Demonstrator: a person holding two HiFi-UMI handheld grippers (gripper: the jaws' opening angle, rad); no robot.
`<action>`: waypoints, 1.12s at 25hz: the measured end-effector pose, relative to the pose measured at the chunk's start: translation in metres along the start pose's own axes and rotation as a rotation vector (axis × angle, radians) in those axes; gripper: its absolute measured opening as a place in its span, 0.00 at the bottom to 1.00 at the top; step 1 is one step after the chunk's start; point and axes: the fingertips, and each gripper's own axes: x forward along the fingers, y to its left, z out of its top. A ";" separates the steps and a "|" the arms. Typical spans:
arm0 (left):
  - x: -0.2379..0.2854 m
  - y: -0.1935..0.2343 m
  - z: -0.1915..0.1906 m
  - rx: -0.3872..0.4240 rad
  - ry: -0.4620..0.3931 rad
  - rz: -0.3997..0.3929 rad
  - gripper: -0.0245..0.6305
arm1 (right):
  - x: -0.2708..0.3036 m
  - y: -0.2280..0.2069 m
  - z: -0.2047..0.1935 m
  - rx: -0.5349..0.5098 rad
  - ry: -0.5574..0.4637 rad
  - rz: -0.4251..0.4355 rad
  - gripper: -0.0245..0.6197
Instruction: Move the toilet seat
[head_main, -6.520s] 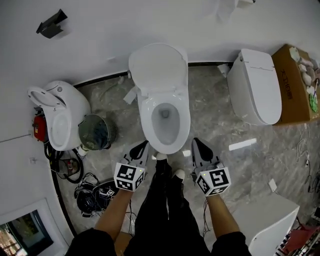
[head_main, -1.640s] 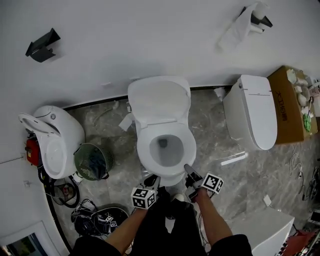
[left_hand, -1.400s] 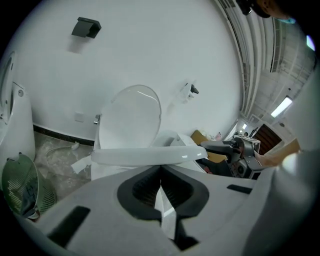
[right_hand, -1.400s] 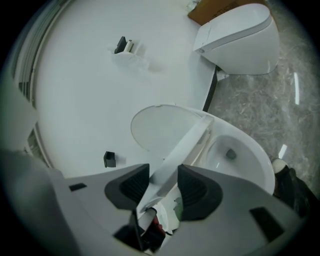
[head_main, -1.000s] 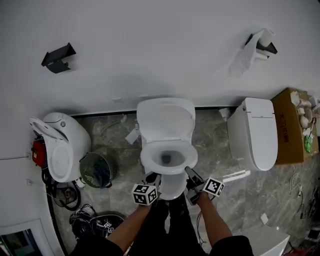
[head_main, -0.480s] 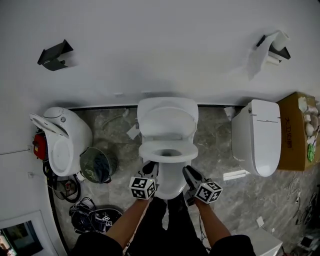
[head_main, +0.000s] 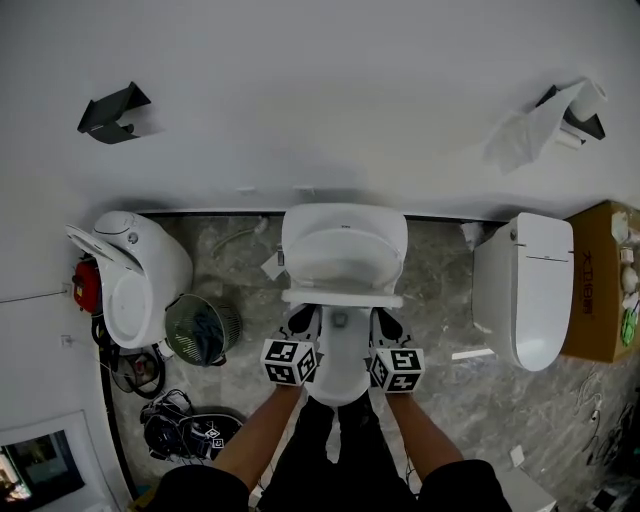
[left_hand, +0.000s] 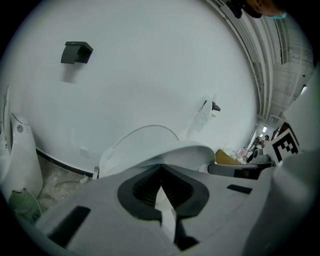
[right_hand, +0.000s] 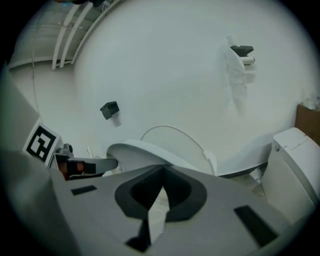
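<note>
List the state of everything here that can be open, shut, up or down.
toilet seat: half raised, tilted
toilet lid: fully up
left gripper: shut, tips beneath the toilet seat
right gripper: shut, tips beneath the toilet seat
right-hand toilet: lid down
cardboard box: open

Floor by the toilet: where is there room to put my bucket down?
The marble floor is bare between the middle toilet and the right toilet. The left side is crowded: a wire fan, cables and a round toilet.

Tilted seat (head_main: 342, 297) over bowl (head_main: 340, 368), bare floor (head_main: 440, 300) right, closed toilet (head_main: 525, 290) beyond
</note>
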 end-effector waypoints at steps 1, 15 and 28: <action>0.004 0.002 0.003 -0.002 -0.005 0.004 0.04 | 0.006 -0.001 0.003 -0.004 0.004 0.005 0.04; 0.060 0.027 0.041 0.006 0.004 0.064 0.04 | 0.066 -0.026 0.036 0.019 0.049 0.015 0.04; 0.080 0.050 0.054 -0.008 0.053 0.099 0.04 | 0.103 -0.035 0.057 0.040 0.095 0.026 0.04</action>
